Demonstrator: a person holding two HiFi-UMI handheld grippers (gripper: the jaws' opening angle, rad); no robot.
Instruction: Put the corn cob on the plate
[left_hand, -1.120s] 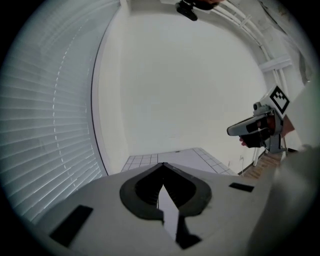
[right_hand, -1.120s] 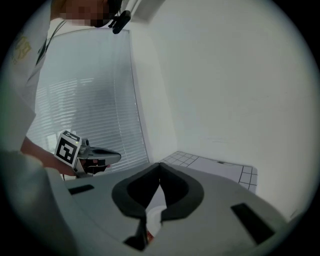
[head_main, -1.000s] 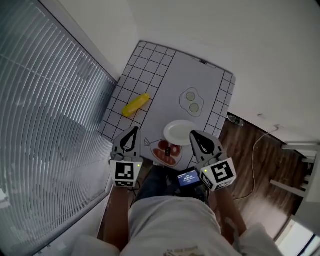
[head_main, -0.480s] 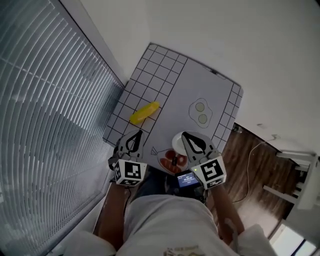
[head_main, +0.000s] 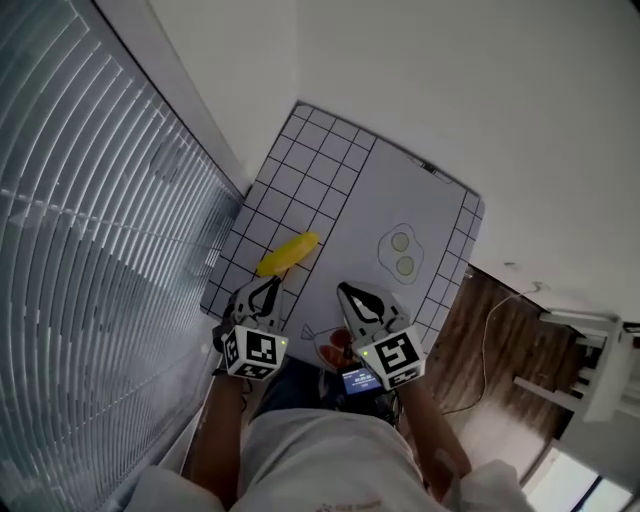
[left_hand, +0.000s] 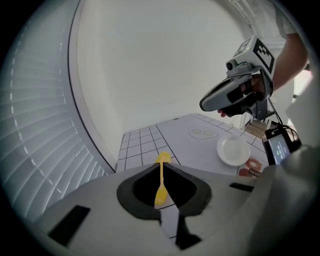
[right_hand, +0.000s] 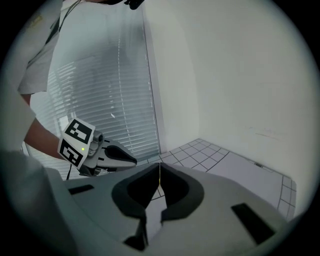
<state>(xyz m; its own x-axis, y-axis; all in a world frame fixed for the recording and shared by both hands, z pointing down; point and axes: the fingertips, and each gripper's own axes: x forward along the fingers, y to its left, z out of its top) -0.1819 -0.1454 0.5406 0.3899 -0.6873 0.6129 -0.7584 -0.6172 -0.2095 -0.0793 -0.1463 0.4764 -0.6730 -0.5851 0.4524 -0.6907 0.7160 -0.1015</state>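
Corn cob (head_main: 288, 253) untouched on surface (head_main: 380, 190), plate (left_hand: 233, 151) empty; L tongs (head_main: 270, 285) & R tongs (head_main: 347, 292) closed w/ nothing. Whole task left.

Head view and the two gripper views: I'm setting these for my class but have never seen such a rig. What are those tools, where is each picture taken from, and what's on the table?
A person holds a two-jaw tool in each hand: the left gripper and the right gripper. The head view looks down from the person's head; each gripper view looks along that tool's jaws. On the table lie a yellow corn cob and a white plate. Both grippers are shut and empty.
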